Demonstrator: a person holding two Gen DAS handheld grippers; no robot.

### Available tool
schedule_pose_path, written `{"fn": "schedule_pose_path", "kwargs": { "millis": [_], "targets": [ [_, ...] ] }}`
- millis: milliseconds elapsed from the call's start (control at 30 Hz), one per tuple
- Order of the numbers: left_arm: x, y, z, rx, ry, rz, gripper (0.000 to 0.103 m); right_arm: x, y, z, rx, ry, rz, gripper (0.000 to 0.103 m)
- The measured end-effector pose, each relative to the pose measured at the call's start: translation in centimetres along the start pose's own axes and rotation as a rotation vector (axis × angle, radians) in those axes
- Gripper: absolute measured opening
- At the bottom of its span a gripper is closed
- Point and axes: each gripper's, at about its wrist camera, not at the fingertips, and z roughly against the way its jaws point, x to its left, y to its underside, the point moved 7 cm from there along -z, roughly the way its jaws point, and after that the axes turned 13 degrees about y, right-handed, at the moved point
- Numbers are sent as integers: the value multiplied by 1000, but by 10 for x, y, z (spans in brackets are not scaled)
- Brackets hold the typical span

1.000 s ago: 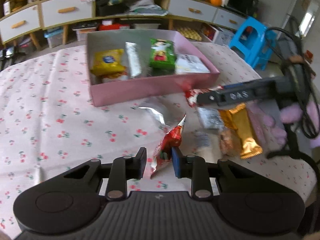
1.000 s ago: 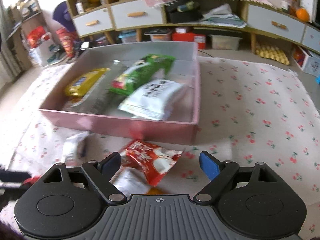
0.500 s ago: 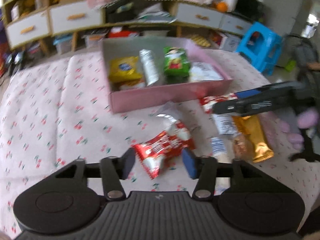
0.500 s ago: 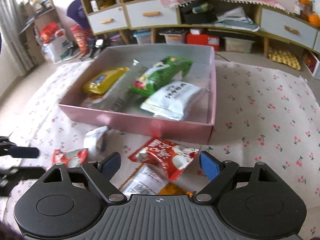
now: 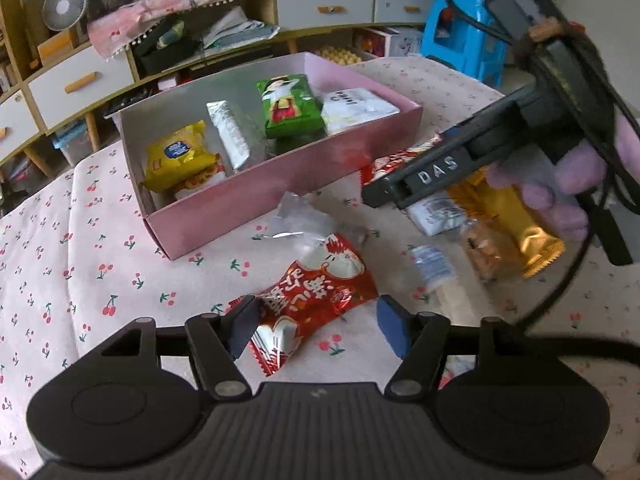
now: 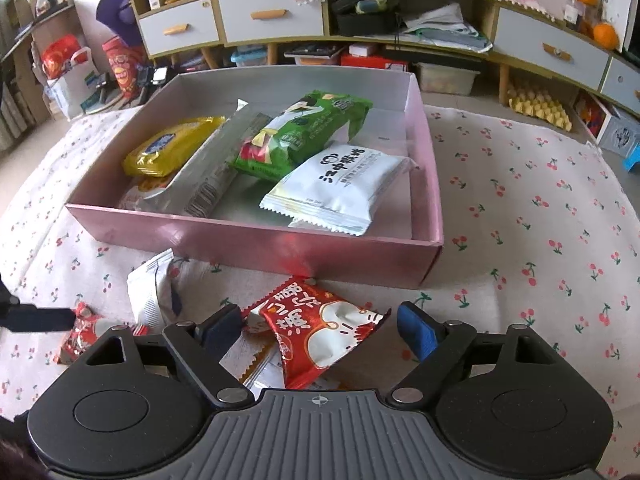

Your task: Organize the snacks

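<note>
Lying on the worktop between the left tool's point(image 5: 316, 326) just-opened jaws, the red snack bag point(image 5: 316, 296) looks light, soft and crinkly. Grab its puffy middle. The right tool point(image 6: 316, 326) gapes wide over another red bag point(image 6: 324, 332).

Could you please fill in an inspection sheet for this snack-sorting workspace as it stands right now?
Surface: table under a cherry-print cloth.
Job's things: pink box holds yellow, silver, green and white packets; a red packet and a second red packet lie on the cloth outside the box.
Clutter: gold packet and other small wrappers beside the box.
Grippers: left tongs open, jaws just opened, red packet between them unpressed; right tongs open over the second red packet.
Cables: black cable hangs by the right hand.
Surroundings: drawers, blue stool, oranges.
</note>
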Motion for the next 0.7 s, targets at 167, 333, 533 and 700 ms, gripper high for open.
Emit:
{"fn": "schedule_pose_path", "kwargs": {
  "millis": [167, 333, 533, 700],
  "targets": [
    [9, 1, -2, -4, -29, 14, 57, 2, 0, 4, -21, -12, 6, 69],
    [9, 0, 3, -20, -38, 12, 45, -2, -1, 8, -14, -49, -32, 55],
    [6, -1, 7, -22, -45, 9, 41, -14, 2, 13, 21, -76, -88, 50],
    [4, -4, 13, -41, -38, 8, 40, -24, 6, 19, 59, -94, -136, 50]
  ]
}}
